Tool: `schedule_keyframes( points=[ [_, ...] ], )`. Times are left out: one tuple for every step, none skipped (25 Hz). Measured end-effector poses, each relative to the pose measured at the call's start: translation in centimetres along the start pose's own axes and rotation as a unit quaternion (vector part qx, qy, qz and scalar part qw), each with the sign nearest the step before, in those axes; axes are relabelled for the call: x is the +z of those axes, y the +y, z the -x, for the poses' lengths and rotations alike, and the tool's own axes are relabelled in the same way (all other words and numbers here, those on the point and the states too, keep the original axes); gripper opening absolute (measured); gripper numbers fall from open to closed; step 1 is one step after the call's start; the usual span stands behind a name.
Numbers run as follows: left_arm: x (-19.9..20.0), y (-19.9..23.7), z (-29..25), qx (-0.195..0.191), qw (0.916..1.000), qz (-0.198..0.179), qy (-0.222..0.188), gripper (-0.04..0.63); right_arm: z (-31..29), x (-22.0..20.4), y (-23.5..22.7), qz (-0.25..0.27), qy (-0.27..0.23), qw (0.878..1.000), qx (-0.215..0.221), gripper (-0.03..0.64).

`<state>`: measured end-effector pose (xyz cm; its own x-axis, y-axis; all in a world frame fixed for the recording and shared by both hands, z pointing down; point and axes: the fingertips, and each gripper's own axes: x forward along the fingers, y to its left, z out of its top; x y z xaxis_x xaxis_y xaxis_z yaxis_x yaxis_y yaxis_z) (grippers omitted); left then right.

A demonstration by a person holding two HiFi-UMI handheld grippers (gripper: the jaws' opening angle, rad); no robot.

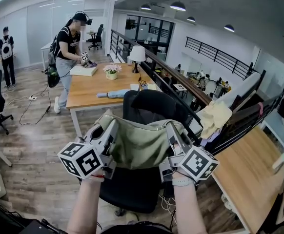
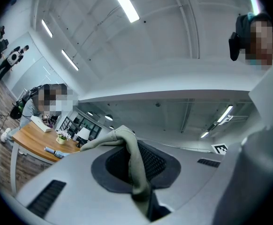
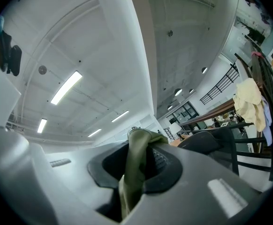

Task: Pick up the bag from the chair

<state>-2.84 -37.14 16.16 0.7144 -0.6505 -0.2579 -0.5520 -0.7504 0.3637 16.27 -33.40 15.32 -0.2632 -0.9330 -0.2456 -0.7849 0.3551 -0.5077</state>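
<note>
An olive-green cloth bag (image 1: 139, 143) hangs spread between my two grippers, above the seat of a black office chair (image 1: 154, 106). My left gripper (image 1: 113, 125) is shut on the bag's left top edge, and my right gripper (image 1: 170, 126) is shut on its right top edge. In the left gripper view a fold of the green bag (image 2: 135, 165) is pinched between the grey jaws. The right gripper view shows the same: the bag's cloth (image 3: 134, 165) squeezed between the jaws, both pointing a little upward. The chair's seat (image 1: 130, 189) lies below the bag.
A long wooden table (image 1: 103, 89) with a lamp, a flower pot and a box stands beyond the chair. A person (image 1: 66, 57) works at its far end; another stands at far left. A second wooden desk (image 1: 247, 177) and a dark railing (image 1: 210, 111) run along the right.
</note>
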Motion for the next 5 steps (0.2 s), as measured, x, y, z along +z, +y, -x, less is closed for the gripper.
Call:
schedule_keyframes(
  points=[
    [-0.12, 0.01, -0.04, 0.000, 1.0000, 0.000, 0.000, 0.025, 0.09, -0.12, -0.28, 0.000, 0.001, 1.000, -0.003, 0.067],
    [-0.23, 0.02, -0.08, 0.000, 1.0000, 0.000, 0.001, 0.025, 0.19, -0.28, -0.59, -0.001, 0.003, 1.000, -0.006, 0.067],
    [-0.33, 0.04, -0.12, 0.001, 1.0000, 0.000, 0.002, 0.025, 0.25, -0.41, -0.83, -0.002, 0.004, 1.000, -0.008, 0.067],
    [-0.41, 0.08, -0.17, 0.001, 1.0000, 0.000, 0.002, 0.025, 0.25, -0.50, -0.97, -0.002, 0.005, 1.000, -0.010, 0.067],
    [-0.49, 0.13, -0.21, 0.001, 1.0000, 0.001, 0.003, 0.025, 0.24, -0.57, -1.05, -0.003, 0.005, 1.000, -0.010, 0.067]
  ],
)
